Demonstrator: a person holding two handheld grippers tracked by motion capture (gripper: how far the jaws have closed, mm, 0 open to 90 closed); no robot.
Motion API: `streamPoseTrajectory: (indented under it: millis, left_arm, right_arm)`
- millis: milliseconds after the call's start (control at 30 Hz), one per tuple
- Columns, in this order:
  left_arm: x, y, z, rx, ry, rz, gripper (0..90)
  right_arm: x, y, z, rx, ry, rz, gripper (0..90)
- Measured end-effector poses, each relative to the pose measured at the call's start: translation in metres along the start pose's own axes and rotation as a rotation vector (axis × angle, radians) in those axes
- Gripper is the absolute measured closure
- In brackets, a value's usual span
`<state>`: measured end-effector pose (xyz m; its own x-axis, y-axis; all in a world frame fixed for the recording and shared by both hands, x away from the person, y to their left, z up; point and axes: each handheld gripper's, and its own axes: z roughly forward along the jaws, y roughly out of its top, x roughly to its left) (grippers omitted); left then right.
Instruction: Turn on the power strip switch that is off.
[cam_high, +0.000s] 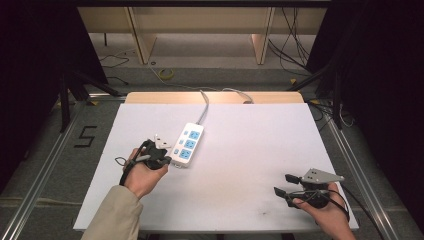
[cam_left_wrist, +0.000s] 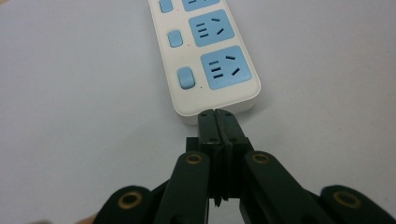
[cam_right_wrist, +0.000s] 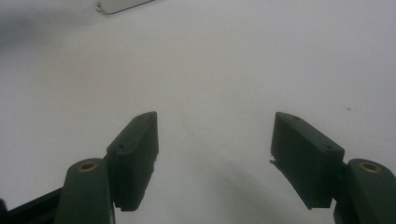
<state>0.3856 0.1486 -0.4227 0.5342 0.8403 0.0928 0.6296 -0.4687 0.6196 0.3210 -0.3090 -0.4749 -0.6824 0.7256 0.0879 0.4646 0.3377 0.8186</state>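
A white power strip (cam_high: 188, 143) with three blue sockets and blue switches lies near the middle of the white table (cam_high: 250, 150), its grey cord running off the far edge. My left gripper (cam_high: 167, 161) is shut, with nothing between the jaws, and its tips touch the near end of the power strip (cam_left_wrist: 205, 56). In the left gripper view the closed jaws of the left gripper (cam_left_wrist: 217, 116) meet right at the strip's end wall. My right gripper (cam_high: 283, 184) rests open at the table's near right; the right gripper (cam_right_wrist: 215, 140) has only bare table between its jaws.
The strip's cord (cam_high: 204, 107) leads over the table's far edge toward the floor. Wooden furniture legs (cam_high: 142, 40) and loose cables (cam_high: 295, 45) lie beyond the table. A corner of the strip (cam_right_wrist: 119, 4) shows far off in the right gripper view.
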Motion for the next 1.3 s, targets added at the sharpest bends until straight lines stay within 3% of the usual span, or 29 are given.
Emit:
streamPoseTrajectory:
  millis: [1300]
  left_arm:
    - [0.008,0.024,0.008,0.046,0.005,0.006,89.8]
  right_arm:
    - [-0.001,0.000,0.001,-0.003,0.001,-0.002,33.0]
